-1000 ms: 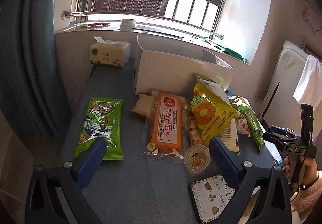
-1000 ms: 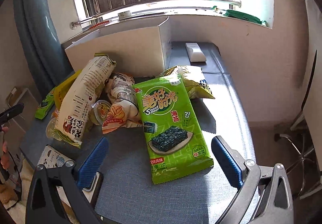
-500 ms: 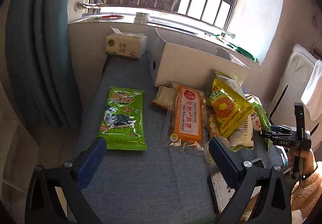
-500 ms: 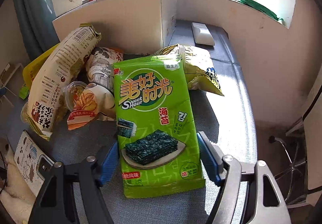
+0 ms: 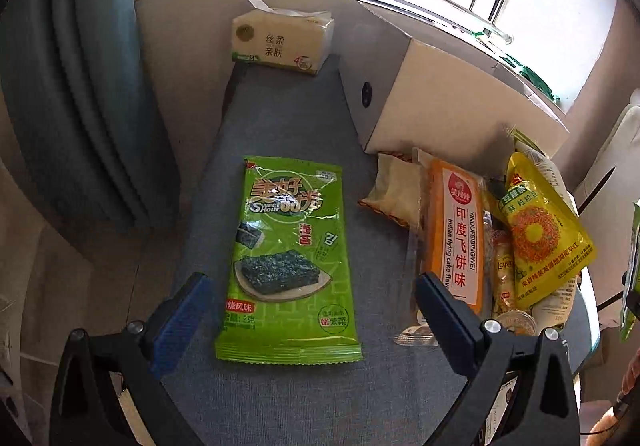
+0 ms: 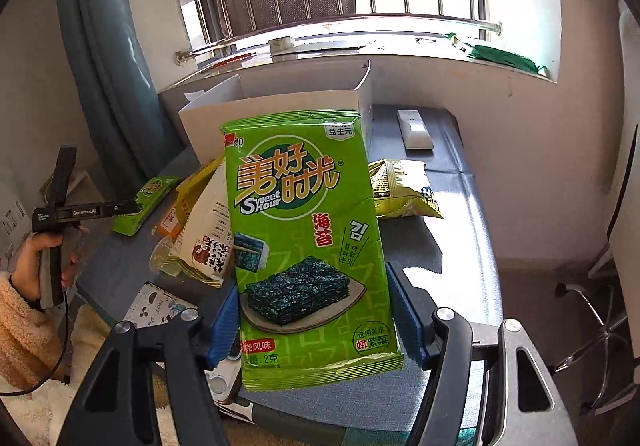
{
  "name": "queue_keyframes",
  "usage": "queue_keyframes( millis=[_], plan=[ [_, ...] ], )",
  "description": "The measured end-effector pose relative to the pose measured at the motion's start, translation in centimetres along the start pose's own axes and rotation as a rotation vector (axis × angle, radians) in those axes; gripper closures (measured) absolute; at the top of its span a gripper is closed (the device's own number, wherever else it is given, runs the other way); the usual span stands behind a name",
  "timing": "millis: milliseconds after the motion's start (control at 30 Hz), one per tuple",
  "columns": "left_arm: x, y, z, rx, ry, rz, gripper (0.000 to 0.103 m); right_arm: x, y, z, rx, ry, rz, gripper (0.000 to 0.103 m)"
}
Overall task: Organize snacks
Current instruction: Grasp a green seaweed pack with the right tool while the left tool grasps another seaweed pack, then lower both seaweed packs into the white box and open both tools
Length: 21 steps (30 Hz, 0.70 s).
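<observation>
My right gripper [image 6: 316,316] is shut on a green seaweed snack packet [image 6: 304,230] and holds it upright above the grey table [image 6: 464,246]. My left gripper [image 5: 308,306] is open, its jaws on either side of the lower end of a second green seaweed packet [image 5: 288,258] that lies flat on the table [image 5: 288,125]. An open white cardboard box [image 5: 452,101] stands behind the snacks; it also shows in the right wrist view [image 6: 280,101]. An orange flying-cake packet [image 5: 456,234] and a yellow bag [image 5: 540,230] lie right of the left gripper.
A tissue pack [image 5: 280,41] stands at the table's far end. A yellow-green chip bag [image 6: 400,189], a white remote [image 6: 414,127], a beige snack bag [image 6: 208,230] and a small clear cup [image 6: 162,258] lie on the table. A blue curtain [image 5: 80,85] hangs on the left.
My right gripper has closed on the seaweed packet and lifted it off the table. My left gripper has moved left and forward over the other seaweed packet.
</observation>
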State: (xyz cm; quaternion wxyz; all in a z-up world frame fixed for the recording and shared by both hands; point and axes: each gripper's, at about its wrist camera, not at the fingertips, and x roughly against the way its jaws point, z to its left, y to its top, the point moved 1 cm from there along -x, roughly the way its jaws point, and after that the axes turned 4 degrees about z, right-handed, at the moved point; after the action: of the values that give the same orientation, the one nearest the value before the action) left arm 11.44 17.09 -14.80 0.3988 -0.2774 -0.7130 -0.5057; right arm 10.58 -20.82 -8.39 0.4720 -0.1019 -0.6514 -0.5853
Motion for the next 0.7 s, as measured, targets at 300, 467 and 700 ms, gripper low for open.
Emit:
queue_keyframes(
  millis=[300, 467, 700],
  plan=[
    [-3.3, 1.6, 0.0, -0.069, 0.162, 0.053, 0.015, -0.7, -0.5, 2.5, 0.043, 0.047, 0.024, 0.032],
    [-1.2, 1.0, 0.0, -0.061, 0.071, 0.0, 0.036, -1.2, -0.1, 3.0, 0.024, 0.083, 0.023, 0.032],
    [6.0, 2.4, -2.6, -0.033, -0.122, -0.212, 0.036, -2.1, 3.5, 3.3, -0.027, 0.136, -0.02, 0.032]
  ],
)
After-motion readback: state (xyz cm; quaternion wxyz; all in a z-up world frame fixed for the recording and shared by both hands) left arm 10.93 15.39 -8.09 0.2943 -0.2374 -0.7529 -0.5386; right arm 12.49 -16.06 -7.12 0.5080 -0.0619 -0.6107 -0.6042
